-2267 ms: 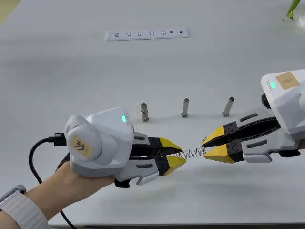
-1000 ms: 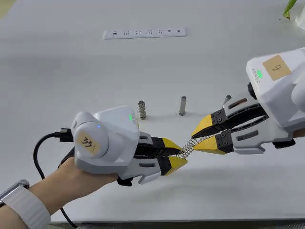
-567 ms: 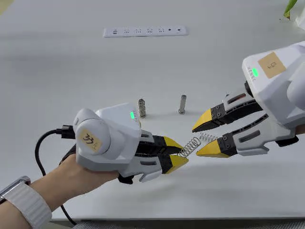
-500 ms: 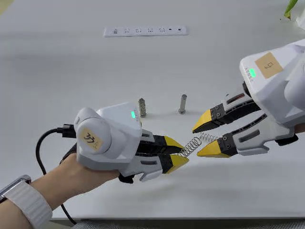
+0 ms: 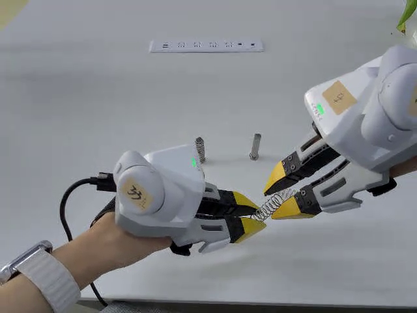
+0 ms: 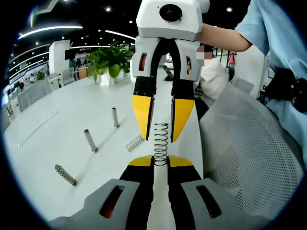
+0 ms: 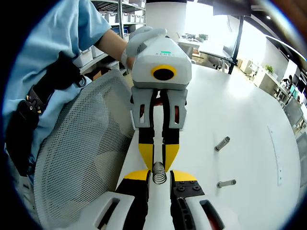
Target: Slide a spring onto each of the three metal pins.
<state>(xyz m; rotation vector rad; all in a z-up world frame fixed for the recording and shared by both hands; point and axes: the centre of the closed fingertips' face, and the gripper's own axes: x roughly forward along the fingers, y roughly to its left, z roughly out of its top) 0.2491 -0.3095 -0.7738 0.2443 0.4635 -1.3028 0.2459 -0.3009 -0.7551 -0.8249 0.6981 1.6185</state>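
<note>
Nearest the bench edge, at 7 o'clock in the head view: left gripper [image 5: 256, 214], jaws clenched on one end of the held spring [image 6: 161, 139].

At 3 o'clock: right gripper [image 5: 271, 203], jaws parted and straddling the spring's free end, with a gap on each side in the left gripper view. The spring hangs clear of the workbench [image 5: 98, 98], spanning the two grippers.

At 12 o'clock of the spring:
- sprung pin [image 5: 201, 150], upright and already wearing a coil
- bare pin [image 5: 255, 147], at 3 o'clock of the sprung pin
- third pin [image 6: 115, 117], also bare
- loose spring [image 6: 135, 142], lying flat near the pins

Farthest, at 12 o'clock: power strip [image 5: 206, 46].
</note>
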